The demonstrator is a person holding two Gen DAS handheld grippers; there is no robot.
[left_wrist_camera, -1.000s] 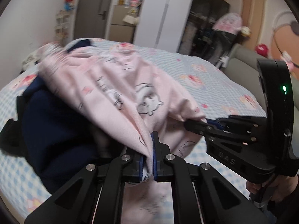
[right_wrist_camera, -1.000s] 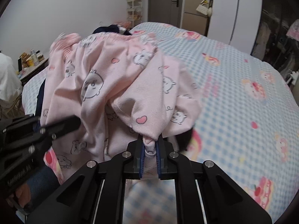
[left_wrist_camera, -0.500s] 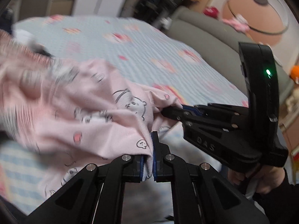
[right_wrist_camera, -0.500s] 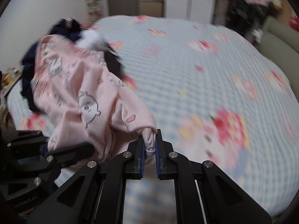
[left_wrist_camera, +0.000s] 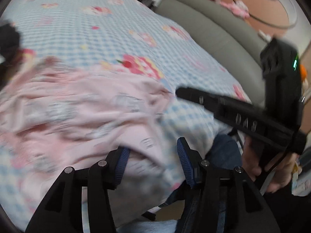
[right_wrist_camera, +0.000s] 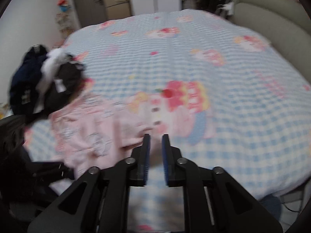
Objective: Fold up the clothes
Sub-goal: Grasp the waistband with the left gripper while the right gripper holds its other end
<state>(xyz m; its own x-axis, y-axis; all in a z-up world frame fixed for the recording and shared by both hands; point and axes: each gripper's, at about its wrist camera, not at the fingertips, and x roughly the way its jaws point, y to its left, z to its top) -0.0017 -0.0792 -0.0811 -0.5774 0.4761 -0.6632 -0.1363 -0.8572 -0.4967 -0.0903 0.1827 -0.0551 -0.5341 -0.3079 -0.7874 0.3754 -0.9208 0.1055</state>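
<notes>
A pink pyjama garment with cartoon prints (left_wrist_camera: 77,104) lies spread and rumpled on the checked bedspread (left_wrist_camera: 97,31). My left gripper (left_wrist_camera: 153,155) is open wide at the garment's near edge, with cloth lying under the gap and none of it pinched. The right wrist view shows the same garment (right_wrist_camera: 93,128) at lower left. Its near corner ends at the tips of my right gripper (right_wrist_camera: 155,141). The jaws there stand a narrow gap apart with no cloth visibly between them. From the left wrist, the right gripper (left_wrist_camera: 177,92) points at the garment's far corner.
A heap of dark and white clothes (right_wrist_camera: 44,85) sits at the bed's left edge. A grey padded sofa (right_wrist_camera: 272,19) runs along the right side. A person's hand (left_wrist_camera: 252,167) holds the right gripper; a jeans-clad leg is by the bed edge.
Both grippers swung the pink garment off the dark pile and down onto the bedspread, then let go. The left one opened wide, the right one a little.
</notes>
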